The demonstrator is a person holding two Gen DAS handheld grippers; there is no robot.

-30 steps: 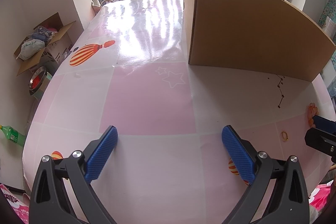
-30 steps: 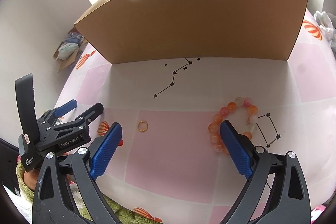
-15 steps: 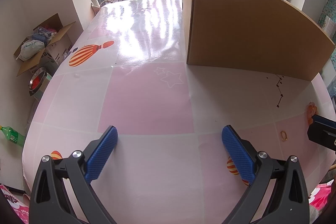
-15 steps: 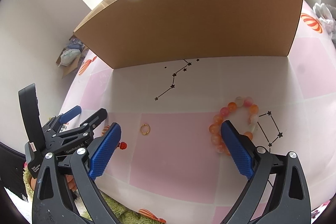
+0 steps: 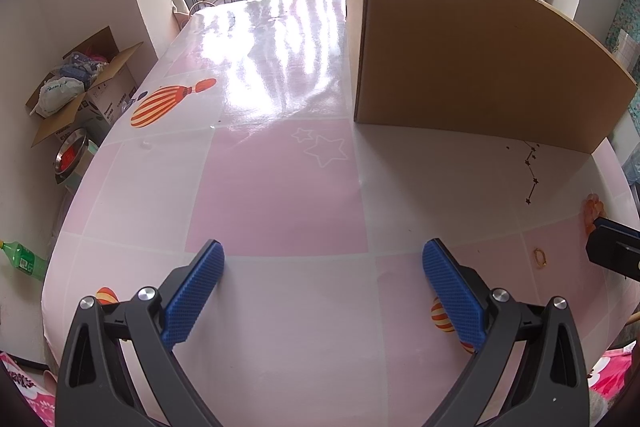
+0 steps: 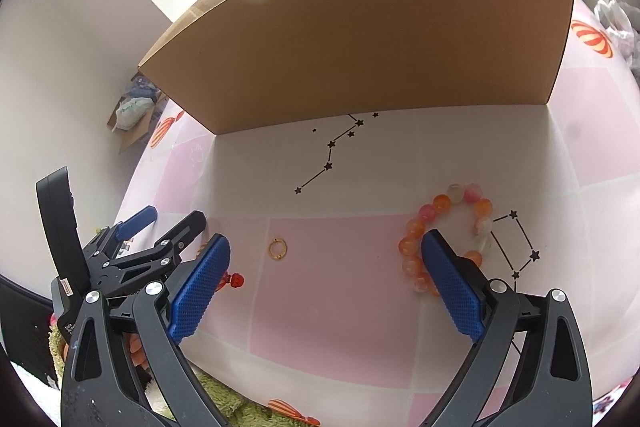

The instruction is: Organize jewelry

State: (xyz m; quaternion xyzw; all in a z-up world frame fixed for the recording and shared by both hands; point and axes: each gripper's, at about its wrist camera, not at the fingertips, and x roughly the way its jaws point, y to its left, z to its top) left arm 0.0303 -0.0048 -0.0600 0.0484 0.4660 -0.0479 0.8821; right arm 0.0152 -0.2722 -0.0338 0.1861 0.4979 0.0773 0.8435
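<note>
A bracelet of orange and pink beads (image 6: 448,227) lies on the pink-and-white tablecloth, partly behind my right gripper's right finger (image 6: 452,287). A small gold ring (image 6: 277,249) lies left of it; it also shows in the left wrist view (image 5: 539,257). My right gripper (image 6: 324,287) is open and empty, above the cloth between ring and bracelet. My left gripper (image 5: 322,293) is open and empty over bare cloth, and shows in the right wrist view (image 6: 160,231) at the left. The bracelet's edge shows in the left wrist view (image 5: 592,211).
A large brown cardboard box (image 6: 380,27) stands at the back of the table; it also shows in the left wrist view (image 5: 472,67). An open carton of clutter (image 5: 76,83), a metal bowl (image 5: 72,155) and a green bottle (image 5: 24,259) sit on the floor at the left.
My right gripper has shifted slightly, so the ring and bracelet sit a little further right in its view. My left gripper has barely moved. Both stay open.
</note>
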